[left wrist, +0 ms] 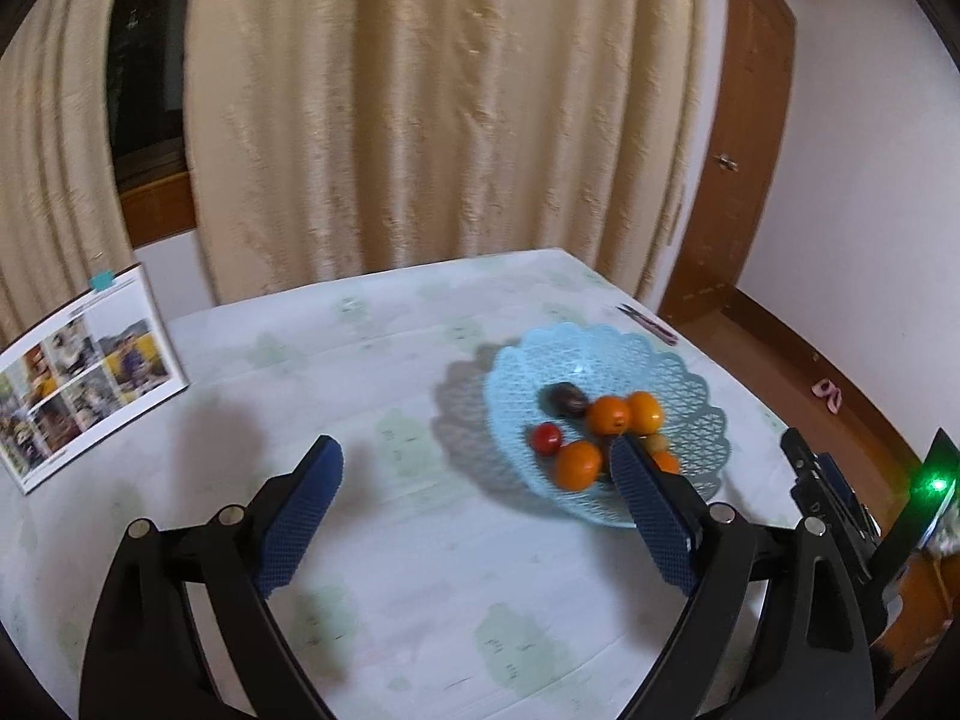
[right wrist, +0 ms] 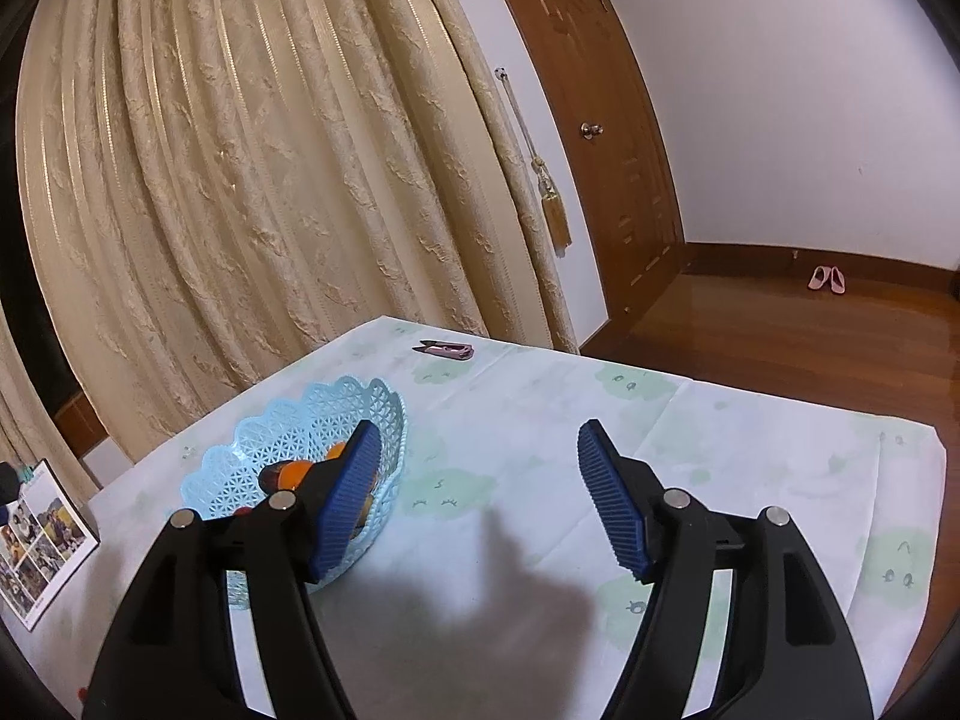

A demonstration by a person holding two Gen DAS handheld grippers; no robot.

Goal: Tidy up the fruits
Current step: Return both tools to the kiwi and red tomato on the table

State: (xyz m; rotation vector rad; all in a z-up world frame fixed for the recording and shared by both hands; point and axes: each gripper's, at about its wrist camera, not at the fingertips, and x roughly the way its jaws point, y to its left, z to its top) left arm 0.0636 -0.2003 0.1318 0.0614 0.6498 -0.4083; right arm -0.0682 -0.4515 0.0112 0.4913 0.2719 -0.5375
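Fruit lay gathered in the pale blue lattice plastic basket [left wrist: 606,354] on the table's white cloth with faint green prints [left wrist: 420,540] — three round orange citrus fruits [left wrist: 609,414], one small red tomato [left wrist: 546,438] and one dark purple plum [left wrist: 567,399], all touching or nearly touching in the bowl's lower half. My left gripper [left wrist: 477,468] hung above the cloth with its blue ribbed pads spread wide and nothing between them; its right-hand pad [left wrist: 651,516] overlapped the basket's near rim in view, though I could not tell whether it touched. My right gripper [right wrist: 480,450] was likewise released and empty, the basket [right wrist: 288,438] sitting just beside its left pad [right wrist: 348,504], partly hidden behind it. A photo-printed booklet [left wrist: 84,378] stood propped at the table's left edge. Near the far edge, well apart from the basket, lay a small pink folding clipper [right wrist: 447,350] — closed or open, I could not tell.
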